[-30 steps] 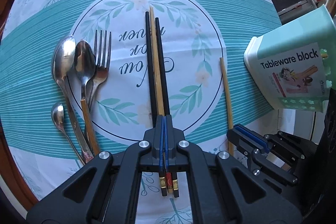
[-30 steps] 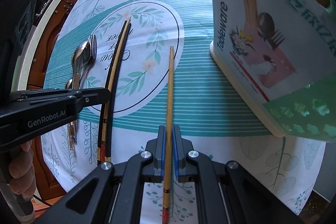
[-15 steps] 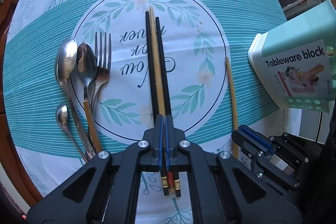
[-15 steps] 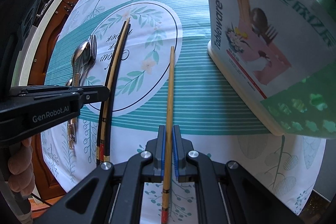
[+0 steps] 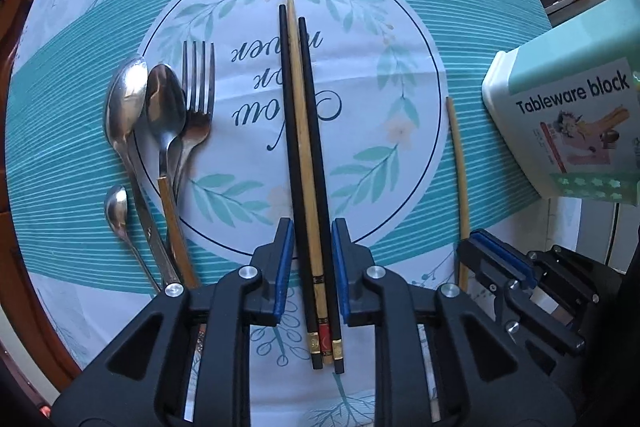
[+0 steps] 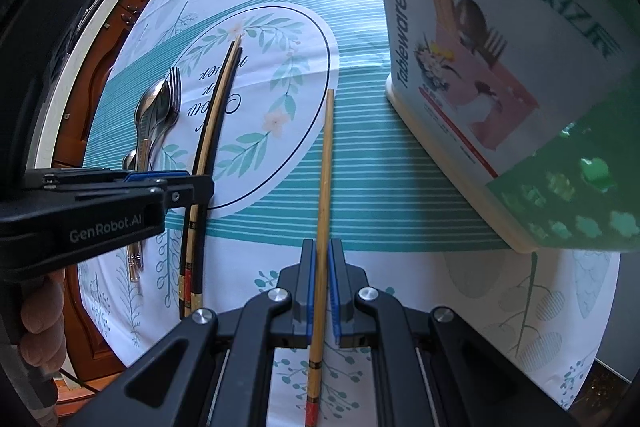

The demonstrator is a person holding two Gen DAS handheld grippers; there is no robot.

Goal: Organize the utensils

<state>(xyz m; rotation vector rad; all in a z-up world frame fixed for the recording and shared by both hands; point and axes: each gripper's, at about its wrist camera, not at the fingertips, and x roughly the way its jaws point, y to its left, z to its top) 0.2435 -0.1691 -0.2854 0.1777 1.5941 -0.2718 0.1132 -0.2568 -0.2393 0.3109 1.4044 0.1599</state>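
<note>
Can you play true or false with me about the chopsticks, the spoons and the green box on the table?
1. Three chopsticks lie side by side between the left gripper's blue pads. True; the jaws have just been opening and the pads stand clear of them.
2. The right gripper is empty. False: it is shut on a single wooden chopstick.
3. There are two forks on the cloth. False: only one fork shows, beside the spoons.
4. Three spoons lie by the fork: two big spoons and a small spoon. True.
5. The green box says "Tableware block". True.
6. The three chopsticks are all black. False: the middle one is wooden.
</note>
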